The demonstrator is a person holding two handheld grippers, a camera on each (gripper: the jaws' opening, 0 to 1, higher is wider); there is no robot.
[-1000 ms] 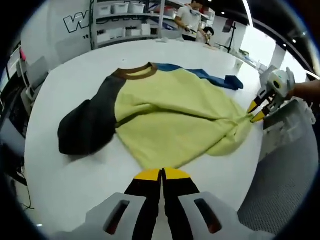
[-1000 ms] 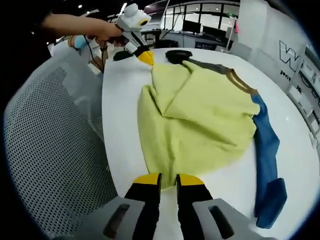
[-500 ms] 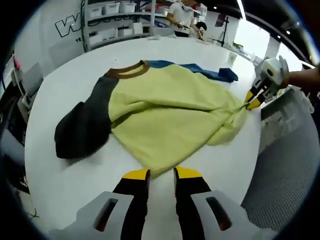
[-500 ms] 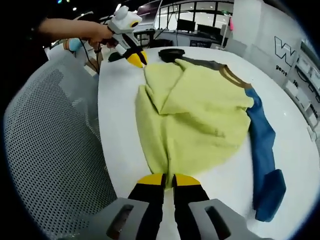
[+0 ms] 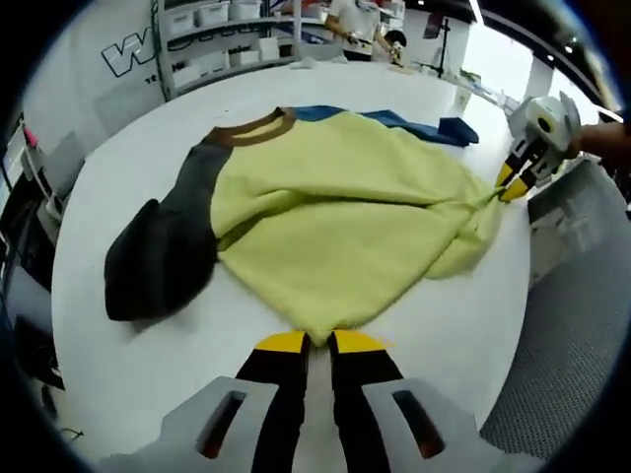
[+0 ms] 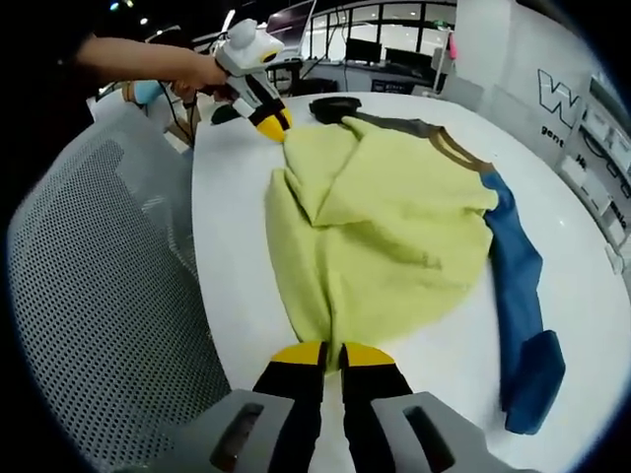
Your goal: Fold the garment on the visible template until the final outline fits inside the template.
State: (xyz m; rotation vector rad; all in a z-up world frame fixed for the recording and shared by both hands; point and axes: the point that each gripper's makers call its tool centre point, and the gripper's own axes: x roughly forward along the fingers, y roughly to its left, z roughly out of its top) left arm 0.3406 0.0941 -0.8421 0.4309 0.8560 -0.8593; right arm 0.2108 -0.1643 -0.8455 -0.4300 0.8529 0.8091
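— On the white round table (image 5: 128, 345), what lies there?

— A shirt (image 5: 335, 217) with a yellow-green body, spread flat but rumpled, a brown collar (image 5: 251, 130), one dark grey sleeve (image 5: 158, 251) and one blue sleeve (image 6: 523, 315).

— And the tools?

— In the left gripper view, the left gripper (image 5: 310, 342) has its yellow-tipped jaws clenched on the hem at the near edge. The right gripper (image 5: 513, 182) pinches the hem's far corner, pulling a crease across the cloth. In the right gripper view, the right gripper (image 6: 331, 353) is likewise closed on the hem.

— Around the table?

— A grey mesh chair (image 6: 99, 315) sits beside the edge; shelves (image 5: 237, 39) with bins stand behind, where a person (image 5: 353, 22) works.
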